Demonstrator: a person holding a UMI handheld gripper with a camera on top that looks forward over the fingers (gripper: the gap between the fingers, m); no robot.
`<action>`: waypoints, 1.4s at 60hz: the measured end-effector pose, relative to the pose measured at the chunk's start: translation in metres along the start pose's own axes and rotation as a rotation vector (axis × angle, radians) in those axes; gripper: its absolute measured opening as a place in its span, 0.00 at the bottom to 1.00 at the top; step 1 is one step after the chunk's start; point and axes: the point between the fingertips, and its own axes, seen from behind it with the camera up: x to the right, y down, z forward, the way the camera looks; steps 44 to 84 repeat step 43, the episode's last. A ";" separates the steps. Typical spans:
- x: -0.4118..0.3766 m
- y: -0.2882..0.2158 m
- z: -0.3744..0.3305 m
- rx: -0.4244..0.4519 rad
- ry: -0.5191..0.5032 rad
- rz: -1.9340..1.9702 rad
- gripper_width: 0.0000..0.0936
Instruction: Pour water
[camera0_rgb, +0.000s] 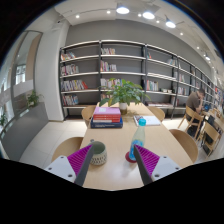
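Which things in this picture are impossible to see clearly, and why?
Gripper view only:
- Blue bottle: too small to tell its water level.
- Mug: its inside is hidden by its rim.
- Stacked books: titles too small.
- Gripper: open, fingers partly cut off below.

Library reading room (bookshelves (120, 72) along walls, wooden table (120, 140))

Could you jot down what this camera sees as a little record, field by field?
Place: room with bookshelves along the back wall
Table: light wood, with chairs around it
Bottle: blue, upright, just ahead of the right finger
Cup: pale, patterned, standing ahead of the left finger
Books: a stack at the table's far side
Plant: potted, beyond the books
Gripper: jaws open, holding nothing, pink pads showing
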 end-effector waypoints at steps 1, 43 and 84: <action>0.000 -0.002 -0.001 0.003 0.001 0.001 0.87; 0.001 -0.016 -0.027 -0.025 0.047 0.064 0.87; 0.001 -0.016 -0.027 -0.025 0.047 0.064 0.87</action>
